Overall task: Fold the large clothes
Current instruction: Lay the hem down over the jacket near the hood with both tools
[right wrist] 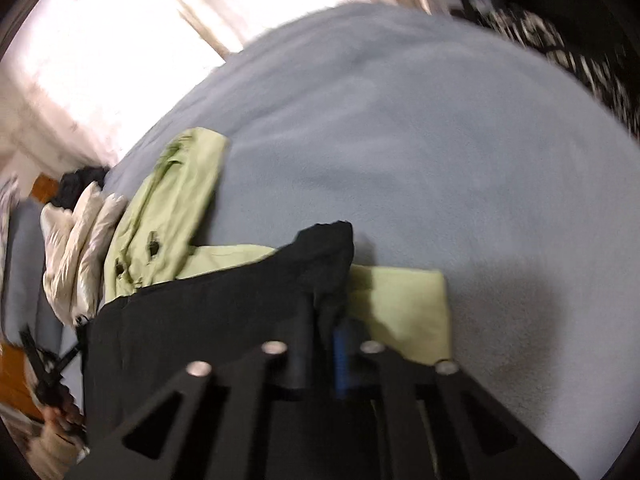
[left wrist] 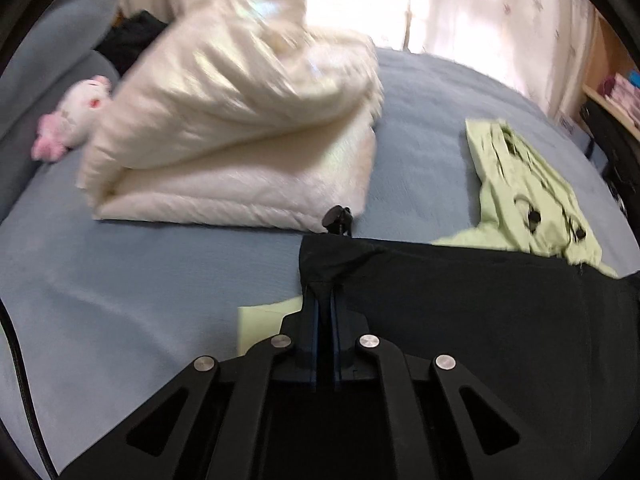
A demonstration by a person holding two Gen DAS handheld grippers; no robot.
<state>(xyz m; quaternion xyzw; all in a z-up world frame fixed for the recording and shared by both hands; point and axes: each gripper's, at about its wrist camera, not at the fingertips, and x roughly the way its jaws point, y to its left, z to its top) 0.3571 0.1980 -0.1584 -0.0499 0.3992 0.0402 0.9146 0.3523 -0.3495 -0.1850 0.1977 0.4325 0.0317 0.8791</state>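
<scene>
The large black fabric garment [left wrist: 460,300] hangs lifted just above the wide bed with a blue-grey fleece cover [left wrist: 140,280], its upper edge pinched at one corner by the clenched left tool [left wrist: 326,296] and at the other by the clenched right tool [right wrist: 324,308]. Beneath it lies a pale green buttoned jacket [left wrist: 528,184]. Beyond are a folded cream quilted duvet [left wrist: 240,140], sunlit white curtains [left wrist: 480,4] and a small pink-and-white plush toy [left wrist: 76,116].

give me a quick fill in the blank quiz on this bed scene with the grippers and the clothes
1. Both the left gripper and the right gripper are shut on a ____ garment.
2. Under it lies a light ____ jacket.
3. Everything rests on a ____ bedsheet.
4. Beside the folded white quilt sits a pink and white plush ____.

Missing words: black; green; blue; toy
</scene>
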